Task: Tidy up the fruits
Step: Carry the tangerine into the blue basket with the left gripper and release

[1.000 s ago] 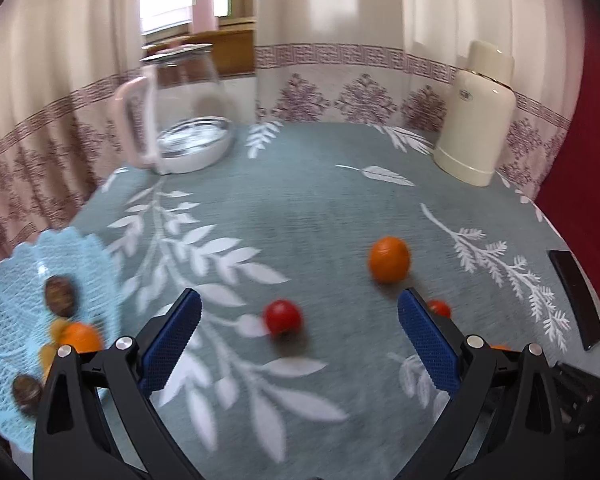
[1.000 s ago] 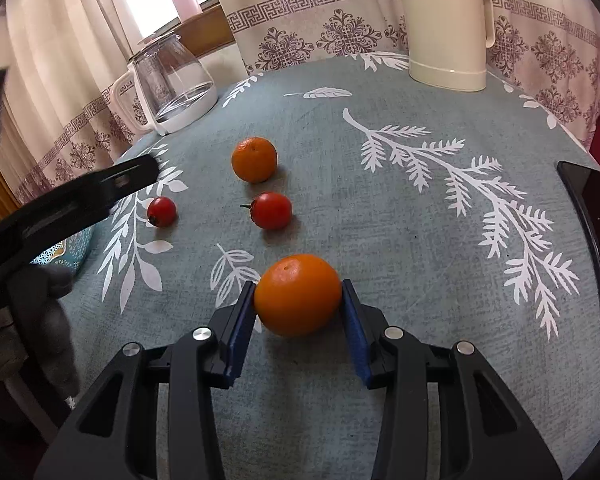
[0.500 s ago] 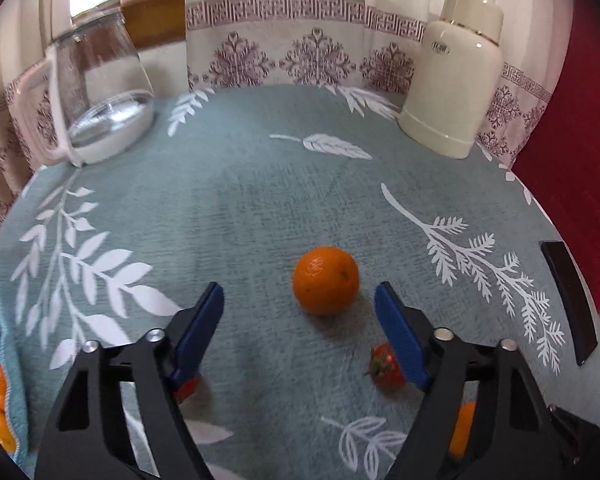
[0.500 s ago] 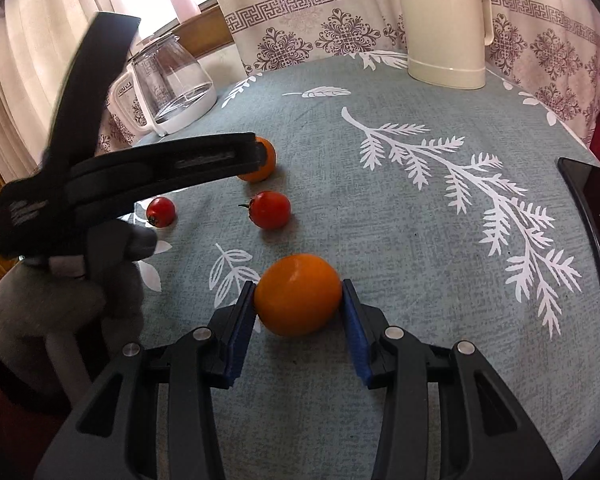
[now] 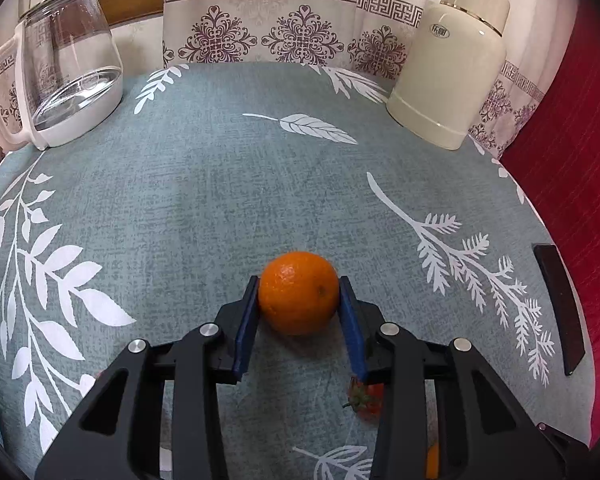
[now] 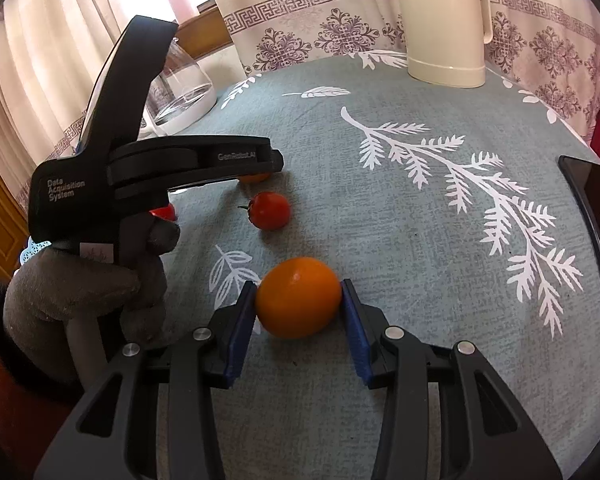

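Note:
My left gripper (image 5: pixel 299 280) is shut on an orange (image 5: pixel 298 296) low over the leaf-print tablecloth (image 5: pixel 220 200). A red tomato (image 5: pixel 366 400) lies under its right finger. My right gripper (image 6: pixel 299 285) is shut on a second orange (image 6: pixel 298 300), close to the cloth. In the right wrist view the left gripper (image 6: pixel 272 162) reaches in from the left, held by a grey-gloved hand (image 6: pixel 100 280), and hides most of its orange (image 6: pixel 254 178). A tomato (image 6: pixel 269 210) sits between the two oranges. A smaller tomato (image 6: pixel 164 213) peeks out beside the glove.
A glass kettle (image 5: pixel 68 80) stands at the back left and a cream thermos (image 5: pixel 448 64) at the back right. A dark phone (image 5: pixel 560 308) lies at the table's right edge. A blue mesh basket's rim (image 6: pixel 32 250) shows behind the gloved hand.
My left gripper swung away from the basket and small tomato, moved up to the far orange and shut on it. My right gripper has stayed shut on its orange.

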`<state>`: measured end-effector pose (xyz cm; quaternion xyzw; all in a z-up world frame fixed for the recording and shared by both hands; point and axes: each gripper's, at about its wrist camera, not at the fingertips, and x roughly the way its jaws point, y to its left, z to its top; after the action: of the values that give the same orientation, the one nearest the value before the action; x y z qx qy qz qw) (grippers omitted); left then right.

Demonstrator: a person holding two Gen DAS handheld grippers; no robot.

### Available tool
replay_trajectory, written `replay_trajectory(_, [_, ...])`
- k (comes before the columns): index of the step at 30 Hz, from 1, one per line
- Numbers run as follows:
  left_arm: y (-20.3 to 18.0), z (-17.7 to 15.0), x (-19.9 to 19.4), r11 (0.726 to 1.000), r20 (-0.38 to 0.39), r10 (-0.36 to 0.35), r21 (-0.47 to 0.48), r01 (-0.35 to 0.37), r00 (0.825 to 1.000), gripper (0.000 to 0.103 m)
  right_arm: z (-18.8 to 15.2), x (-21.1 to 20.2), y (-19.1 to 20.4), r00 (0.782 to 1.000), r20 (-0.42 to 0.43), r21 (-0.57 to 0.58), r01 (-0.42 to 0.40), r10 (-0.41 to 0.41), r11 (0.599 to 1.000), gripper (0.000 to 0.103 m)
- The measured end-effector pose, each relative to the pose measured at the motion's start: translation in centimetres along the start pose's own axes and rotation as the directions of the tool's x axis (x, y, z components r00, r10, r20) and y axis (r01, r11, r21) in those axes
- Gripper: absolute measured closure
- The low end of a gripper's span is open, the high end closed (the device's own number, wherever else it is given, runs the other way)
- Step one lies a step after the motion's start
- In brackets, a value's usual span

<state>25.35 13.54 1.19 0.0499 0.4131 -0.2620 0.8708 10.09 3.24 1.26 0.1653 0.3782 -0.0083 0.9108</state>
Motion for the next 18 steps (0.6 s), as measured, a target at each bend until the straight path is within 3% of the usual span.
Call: replay_trajectory(18, [2.2,-0.6,-7.3,0.995,0.136,0.091,-0.064,-0.083,0.987,0.064,0.1,0.0,-0.2,1.000,0.004,0.011,-0.008,0.008,1.000,0.060])
